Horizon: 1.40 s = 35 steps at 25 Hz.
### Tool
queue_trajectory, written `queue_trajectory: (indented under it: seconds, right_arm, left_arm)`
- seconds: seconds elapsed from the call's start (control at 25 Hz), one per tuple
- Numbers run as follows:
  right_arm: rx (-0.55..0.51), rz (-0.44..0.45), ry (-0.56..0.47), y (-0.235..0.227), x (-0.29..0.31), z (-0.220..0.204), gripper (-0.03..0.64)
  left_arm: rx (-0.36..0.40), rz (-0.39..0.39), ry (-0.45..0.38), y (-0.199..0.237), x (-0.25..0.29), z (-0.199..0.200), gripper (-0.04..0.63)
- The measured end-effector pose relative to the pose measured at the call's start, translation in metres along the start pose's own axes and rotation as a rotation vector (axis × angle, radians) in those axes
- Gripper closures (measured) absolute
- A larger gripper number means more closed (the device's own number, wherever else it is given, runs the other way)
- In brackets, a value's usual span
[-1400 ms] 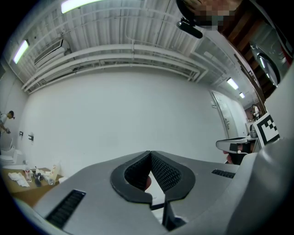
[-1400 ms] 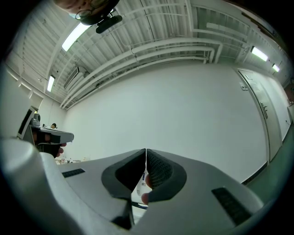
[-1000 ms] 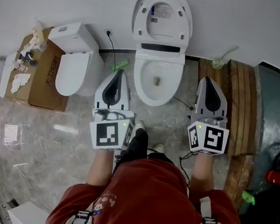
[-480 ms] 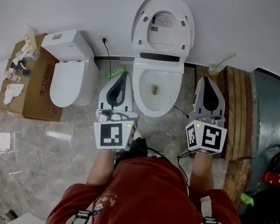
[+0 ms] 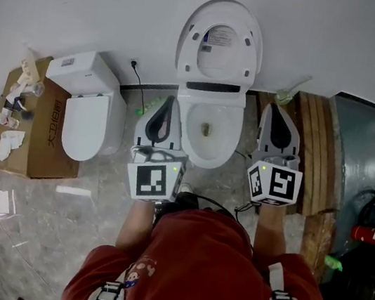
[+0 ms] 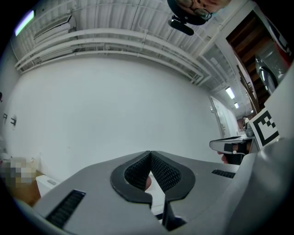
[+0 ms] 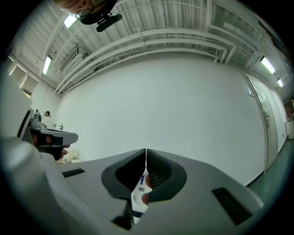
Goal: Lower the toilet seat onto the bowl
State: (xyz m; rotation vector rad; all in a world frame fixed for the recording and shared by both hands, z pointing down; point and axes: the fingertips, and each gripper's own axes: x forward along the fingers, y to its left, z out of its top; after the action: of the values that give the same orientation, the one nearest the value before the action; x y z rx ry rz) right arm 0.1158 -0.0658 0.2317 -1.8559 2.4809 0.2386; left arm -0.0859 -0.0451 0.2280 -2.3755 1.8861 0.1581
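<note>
A white toilet stands against the wall, and its seat (image 5: 221, 41) is raised upright with the lid behind it. The open bowl (image 5: 208, 131) lies below it. My left gripper (image 5: 170, 100) hangs at the bowl's left side, shut and empty. To the right of the bowl my right gripper (image 5: 274, 109) is also shut and empty. Neither touches the toilet. In the left gripper view the jaws (image 6: 149, 154) meet at their tips against the white wall. In the right gripper view the tips (image 7: 145, 150) meet too, and a bit of the seat's label shows below them.
A second white toilet (image 5: 87, 111) with its lid down stands to the left, next to a cardboard box (image 5: 30, 134) with crumpled paper on it. Wooden planks (image 5: 318, 153) lie to the right of the bowl. A grey surface and a red item (image 5: 373, 234) are at far right.
The toilet has drawn nearer and sits lower in the head view. Both grippers stay shut and have edged forward along the bowl's two sides.
</note>
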Motion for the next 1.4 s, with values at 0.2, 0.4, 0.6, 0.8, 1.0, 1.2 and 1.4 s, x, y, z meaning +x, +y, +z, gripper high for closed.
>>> queue_trajectory:
  seconds: [0.2, 0.4, 0.6, 0.8, 1.0, 1.2, 1.4]
  right_arm:
    - [-0.009, -0.011, 0.014, 0.014, 0.026, -0.001, 0.601]
    - [0.000, -0.031, 0.031, 0.016, 0.046, -0.013, 0.601]
    - [0.027, -0.029, 0.040, -0.003, 0.076, -0.029, 0.601]
    - [0.036, -0.018, 0.026, -0.027, 0.109, -0.038, 0.601]
    - [0.049, -0.005, 0.024, -0.059, 0.142, -0.046, 0.601]
    - [0.070, 0.013, 0.035, -0.086, 0.174, -0.059, 0.601]
    - [0.088, 0.056, 0.040, -0.104, 0.197, -0.072, 0.601]
  left_arm:
    - [-0.007, -0.019, 0.037, 0.022, 0.018, -0.009, 0.583]
    - [-0.022, -0.035, 0.047, 0.030, 0.039, -0.020, 0.583]
    - [-0.023, -0.033, 0.063, 0.027, 0.067, -0.033, 0.583]
    - [0.009, -0.022, 0.068, 0.020, 0.104, -0.044, 0.583]
    - [0.064, -0.002, 0.106, 0.011, 0.146, -0.053, 0.583]
    - [0.032, 0.012, 0.074, 0.000, 0.187, -0.049, 0.584]
    - [0.046, 0.038, 0.096, -0.011, 0.211, -0.053, 0.583]
